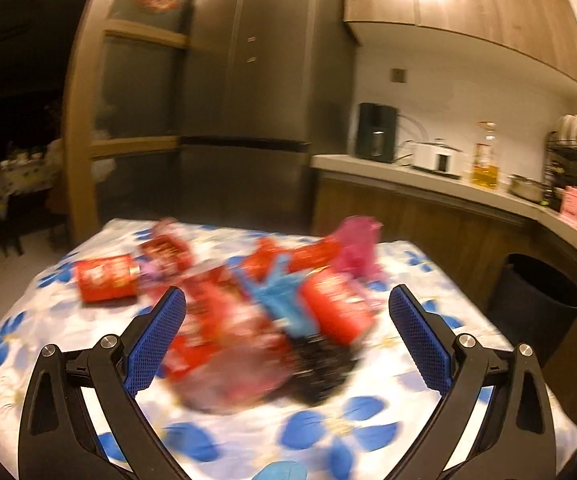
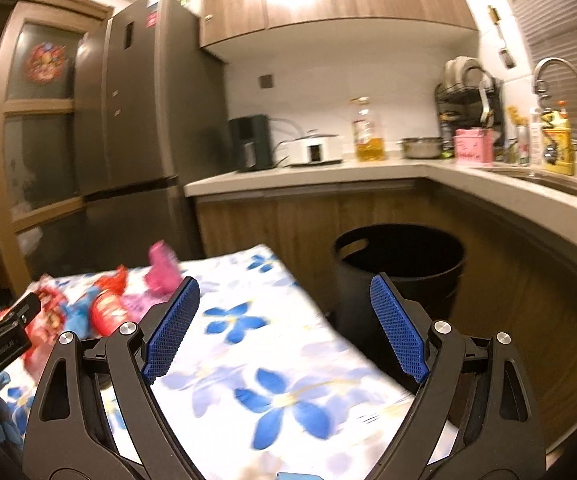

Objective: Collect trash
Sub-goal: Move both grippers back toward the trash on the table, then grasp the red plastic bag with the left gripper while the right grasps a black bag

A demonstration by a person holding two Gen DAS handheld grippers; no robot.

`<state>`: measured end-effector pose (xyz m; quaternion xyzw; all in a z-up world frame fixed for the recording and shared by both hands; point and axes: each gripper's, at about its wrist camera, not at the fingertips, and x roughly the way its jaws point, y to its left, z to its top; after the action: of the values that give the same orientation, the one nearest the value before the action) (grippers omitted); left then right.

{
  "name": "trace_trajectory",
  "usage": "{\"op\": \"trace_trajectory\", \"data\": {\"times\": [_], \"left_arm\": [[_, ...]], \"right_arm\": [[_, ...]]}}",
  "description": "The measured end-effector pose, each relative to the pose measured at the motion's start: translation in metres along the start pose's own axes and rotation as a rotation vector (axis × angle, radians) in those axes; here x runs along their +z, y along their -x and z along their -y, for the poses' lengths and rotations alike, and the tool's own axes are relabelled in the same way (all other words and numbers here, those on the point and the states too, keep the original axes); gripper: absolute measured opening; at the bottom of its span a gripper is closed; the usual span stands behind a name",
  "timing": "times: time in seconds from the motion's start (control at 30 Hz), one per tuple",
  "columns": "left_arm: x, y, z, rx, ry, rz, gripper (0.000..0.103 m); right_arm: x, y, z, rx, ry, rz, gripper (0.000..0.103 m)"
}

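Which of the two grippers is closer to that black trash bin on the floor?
Right. The right gripper hangs over the table edge just before the black bin; the left gripper faces the trash pile, with the bin off to its right.

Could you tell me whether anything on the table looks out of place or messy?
Yes: a heap of wrappers lies strewn across the flowered tablecloth, while the black bin stands beside the table. Both grippers are open and hold nothing.

The left gripper [image 1: 284,300] has its jaws spread wide, nothing between its blue pads. The right gripper [image 2: 284,292] is likewise wide apart and empty.
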<state>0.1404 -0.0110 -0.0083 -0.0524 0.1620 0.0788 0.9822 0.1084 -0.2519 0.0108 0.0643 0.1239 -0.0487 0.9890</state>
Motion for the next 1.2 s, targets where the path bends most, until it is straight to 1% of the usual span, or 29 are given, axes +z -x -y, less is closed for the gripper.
{"op": "trace_trajectory", "data": {"times": [0.2,0.3,0.4,0.43,0.47,0.53,0.57,0.6,0.63,0.7,0.73,0.8,0.83,0.87,0.9,1.03,1.2], "left_arm": [[-0.006,-0.009,-0.049,0.078,0.052,-0.034,0.097],[-0.01,-0.019,-0.061,0.076,0.069,-0.067,0.097],[-0.014,-0.035,-0.067,0.071,0.085,-0.121,0.097],[-0.015,-0.04,-0.07,0.062,0.096,-0.144,0.095],[-0.017,-0.044,-0.071,0.057,0.105,-0.161,0.091],[-0.021,-0.053,-0.074,0.033,0.122,-0.207,0.089],[-0.023,-0.056,-0.075,0.029,0.127,-0.221,0.08],[-0.024,-0.059,-0.076,0.011,0.132,-0.239,0.069],[-0.026,-0.062,-0.076,0.004,0.133,-0.255,0.065],[-0.029,-0.067,-0.076,-0.022,0.133,-0.291,0.047],[-0.031,-0.07,-0.077,-0.032,0.134,-0.31,0.041],[-0.035,-0.074,-0.078,-0.055,0.144,-0.34,0.022],[-0.037,-0.075,-0.079,-0.072,0.151,-0.351,0.017],[-0.038,-0.075,-0.079,-0.082,0.154,-0.353,0.009],[-0.038,-0.074,-0.08,-0.095,0.156,-0.349,0.005],[-0.038,-0.066,-0.08,-0.121,0.144,-0.323,0.002],[-0.031,-0.046,-0.092,-0.119,0.16,-0.269,0.001]], "right_arm": [[-0.02,-0.003,-0.051,0.103,0.058,-0.041,0.086],[-0.026,-0.005,-0.067,0.136,0.078,-0.044,0.086],[-0.033,-0.008,-0.084,0.165,0.093,-0.051,0.086],[-0.034,-0.01,-0.087,0.17,0.096,-0.056,0.086],[-0.037,-0.014,-0.092,0.176,0.1,-0.067,0.086],[-0.039,-0.019,-0.098,0.186,0.104,-0.086,0.086],[-0.041,-0.022,-0.102,0.192,0.106,-0.095,0.086],[-0.043,-0.024,-0.104,0.196,0.108,-0.1,0.086],[-0.044,-0.026,-0.107,0.2,0.11,-0.107,0.086],[-0.048,-0.031,-0.113,0.212,0.11,-0.123,0.086],[-0.049,-0.033,-0.114,0.218,0.109,-0.131,0.086],[-0.052,-0.038,-0.12,0.235,0.108,-0.152,0.086],[-0.055,-0.039,-0.123,0.242,0.109,-0.159,0.085],[-0.057,-0.041,-0.126,0.252,0.109,-0.169,0.085],[-0.058,-0.043,-0.128,0.261,0.108,-0.18,0.084],[-0.064,-0.05,-0.139,0.288,0.113,-0.216,0.082],[-0.069,-0.055,-0.15,0.323,0.12,-0.244,0.078]]}}
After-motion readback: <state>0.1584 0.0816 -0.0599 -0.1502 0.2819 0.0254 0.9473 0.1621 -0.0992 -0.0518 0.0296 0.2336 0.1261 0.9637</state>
